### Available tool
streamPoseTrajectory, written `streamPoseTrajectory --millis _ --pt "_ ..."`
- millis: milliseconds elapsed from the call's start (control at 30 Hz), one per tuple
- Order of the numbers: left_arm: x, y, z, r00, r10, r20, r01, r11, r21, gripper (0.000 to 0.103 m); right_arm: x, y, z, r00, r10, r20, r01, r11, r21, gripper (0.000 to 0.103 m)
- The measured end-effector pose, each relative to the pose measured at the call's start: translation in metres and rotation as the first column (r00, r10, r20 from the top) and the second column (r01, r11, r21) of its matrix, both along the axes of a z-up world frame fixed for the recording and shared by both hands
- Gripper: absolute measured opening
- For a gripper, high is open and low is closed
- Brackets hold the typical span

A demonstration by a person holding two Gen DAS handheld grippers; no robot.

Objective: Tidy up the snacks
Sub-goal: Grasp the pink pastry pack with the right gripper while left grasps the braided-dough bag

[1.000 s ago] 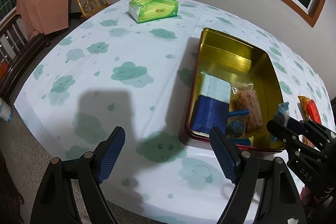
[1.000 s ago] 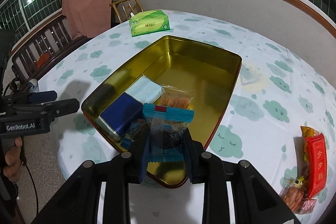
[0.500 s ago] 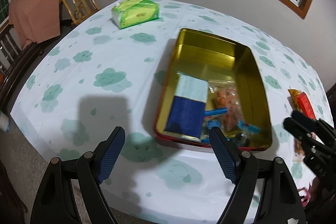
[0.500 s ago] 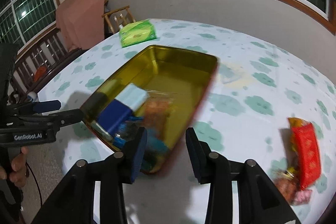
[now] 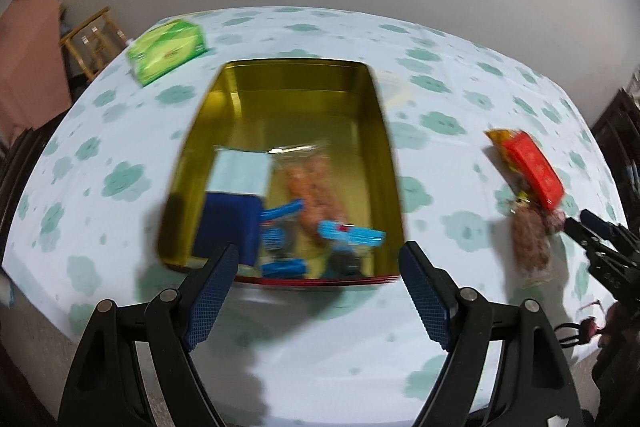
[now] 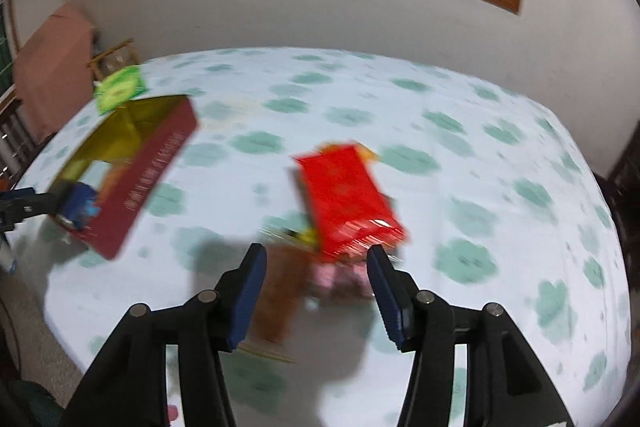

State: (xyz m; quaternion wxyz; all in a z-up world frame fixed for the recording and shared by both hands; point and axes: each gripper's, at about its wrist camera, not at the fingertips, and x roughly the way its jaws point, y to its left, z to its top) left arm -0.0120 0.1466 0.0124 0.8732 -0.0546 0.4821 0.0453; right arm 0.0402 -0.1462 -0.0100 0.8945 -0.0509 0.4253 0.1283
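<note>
A gold tin [image 5: 362, 163] with red outer walls sits mid-table and holds a dark blue box [image 5: 228, 219], a pale blue packet [image 5: 240, 169], an orange snack bag [image 5: 312, 187] and blue-wrapped snacks [image 5: 352, 233]. My left gripper [image 5: 316, 283] is open and empty just before the tin's near rim. My right gripper [image 6: 316, 285] is open and empty, close above a pile of loose snacks: a red packet [image 6: 348, 195], a brown one [image 6: 280, 291] and a pink one [image 6: 336, 275]. The tin [image 6: 132, 167] lies to its left. The pile also shows in the left wrist view [image 5: 532, 167].
A green tissue pack [image 5: 168, 49] lies at the table's far left. A wooden chair [image 5: 94, 41] and pink cloth [image 5: 28, 55] stand beyond the table. The cloud-print tablecloth [image 5: 440, 123] covers the round table. The views are motion-blurred.
My right gripper let go of the blue-wrapped snack into the tin, opened, and swung right to the loose pile. My left gripper swung right, now centred on the tin.
</note>
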Motion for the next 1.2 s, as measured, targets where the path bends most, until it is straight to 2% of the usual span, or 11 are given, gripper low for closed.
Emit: streamPoseTrajectory --millis 167,700,1000,1200 --pt "0.005 -0.032 0.0 0.998 -0.069 -0.012 0.069 0.998 0.013 0.08 0.003 -0.01 -0.023 0.999 -0.011 -0.051 0.011 1.0 0.013 0.056" --pt "0.016 -0.094 -0.016 0.982 -0.174 -0.07 0.175 0.984 0.018 0.08 0.014 -0.011 -0.049 0.998 -0.023 -0.055 0.029 0.995 0.094 0.057" --pt "0.019 -0.103 -0.021 0.978 -0.188 -0.087 0.189 0.982 0.012 0.08 -0.006 -0.013 -0.047 0.992 0.098 -0.076 -0.09 0.99 0.11 0.054" --pt "0.019 -0.108 -0.022 0.976 -0.197 -0.091 0.2 0.98 0.017 0.08 -0.013 -0.018 -0.047 0.989 0.125 -0.085 -0.113 0.985 0.134 0.054"
